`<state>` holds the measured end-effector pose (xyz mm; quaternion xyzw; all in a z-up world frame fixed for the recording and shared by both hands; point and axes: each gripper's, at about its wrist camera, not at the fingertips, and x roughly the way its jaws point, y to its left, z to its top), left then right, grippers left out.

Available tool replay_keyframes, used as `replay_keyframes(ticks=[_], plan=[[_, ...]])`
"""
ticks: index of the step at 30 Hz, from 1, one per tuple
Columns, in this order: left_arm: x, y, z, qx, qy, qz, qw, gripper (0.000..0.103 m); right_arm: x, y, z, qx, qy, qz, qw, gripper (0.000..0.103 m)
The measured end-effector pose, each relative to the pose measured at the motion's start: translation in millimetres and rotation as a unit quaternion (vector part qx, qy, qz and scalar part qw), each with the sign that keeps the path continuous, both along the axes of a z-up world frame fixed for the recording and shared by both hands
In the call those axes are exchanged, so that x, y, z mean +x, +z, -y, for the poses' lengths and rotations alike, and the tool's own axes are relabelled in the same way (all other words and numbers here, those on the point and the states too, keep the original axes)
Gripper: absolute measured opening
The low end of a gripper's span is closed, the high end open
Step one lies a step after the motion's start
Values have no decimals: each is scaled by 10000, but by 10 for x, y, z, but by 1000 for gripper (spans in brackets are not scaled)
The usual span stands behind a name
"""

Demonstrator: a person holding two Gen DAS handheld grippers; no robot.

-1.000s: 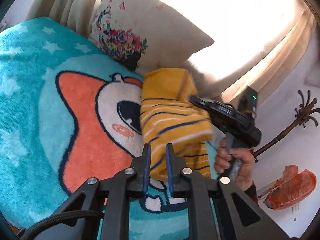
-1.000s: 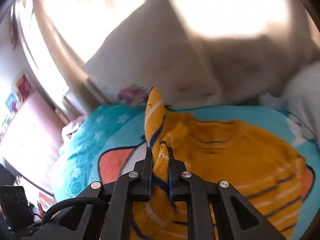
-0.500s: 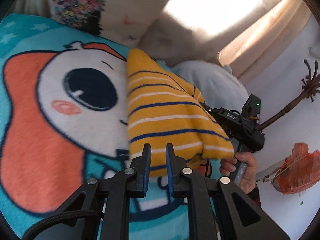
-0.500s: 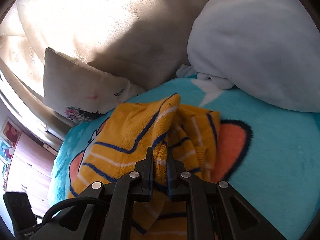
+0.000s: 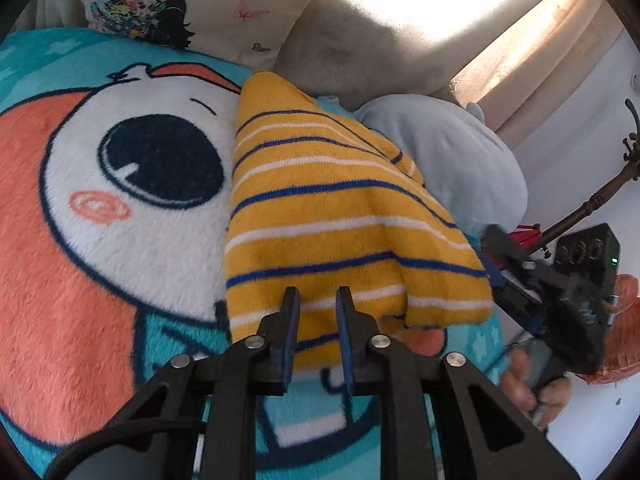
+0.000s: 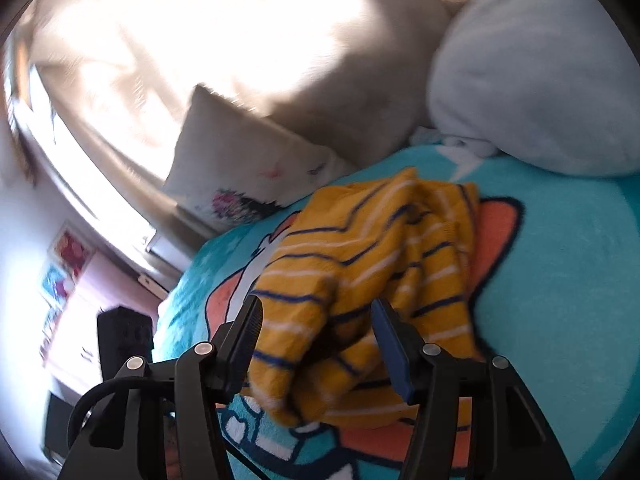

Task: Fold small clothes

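Observation:
A yellow garment [image 5: 336,216] with blue and white stripes lies folded on the teal cartoon blanket [image 5: 100,240]. My left gripper [image 5: 317,307] holds its near edge: the cloth fills the narrow gap between the jaws, which are opening. In the right wrist view the same garment [image 6: 360,264] lies rumpled. My right gripper [image 6: 318,306] stands wide with its jaws opening, and a loose fold sits between them, clear of the pads. At the garment's right corner in the left wrist view is the right gripper [image 5: 500,272], held by a hand [image 5: 532,392].
A floral pillow [image 5: 168,4] and a beige cushion [image 5: 352,48] lean at the head of the bed. A pale blue plush [image 6: 532,80] lies beside the garment. A dark wooden stand [image 5: 592,204] and an orange bag [image 5: 624,320] sit past the bed's right edge.
Both grippers carried the garment down onto the blanket, so it now lies folded. The right gripper's jaws, earlier pinched on a fold, have spread wide and let it go.

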<state>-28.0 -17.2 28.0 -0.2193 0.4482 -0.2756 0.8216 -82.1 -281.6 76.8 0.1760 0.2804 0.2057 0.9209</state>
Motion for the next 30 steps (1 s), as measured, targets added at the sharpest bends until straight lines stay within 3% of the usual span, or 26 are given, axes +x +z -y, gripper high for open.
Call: replay_keyframes(ticks=[1, 2, 3, 6, 10, 16, 21, 25, 28, 30], plan=[[-31, 6, -41, 0, 30, 2, 10000, 19, 58, -35, -96, -219, 23, -54, 9997, 60], [-78, 20, -97, 39, 83, 22, 10000, 20, 66, -68, -127, -289, 53, -91, 9995, 38], [-104, 35, -135, 87, 119, 49, 9999, 21, 106, -106, -150, -306, 149, -180, 9993, 7], [-172, 105, -225, 285, 198, 202, 9992, 24, 49, -113, -16, -10, 128, -42, 9999, 7], [-114, 198, -194, 154, 74, 302, 9994, 26, -173, -77, 245, -22, -237, 80, 9997, 6], [42, 179, 222, 352, -354, 420, 9979, 32, -222, -346, 541, -31, -605, -334, 9976, 6], [200, -101, 360, 612, -256, 119, 9977, 33, -106, -488, 410, -403, -602, -526, 9960, 8], [167, -29, 342, 783, -306, 269, 9961, 33, -157, -279, 393, -588, -644, -295, 9958, 11], [107, 90, 285, 690, -422, 401, 9959, 33, -215, -100, 408, -608, -773, -34, 9951, 33], [69, 148, 206, 570, -418, 461, 9964, 35, -190, 18, 406, -610, -879, 136, 9942, 59]])
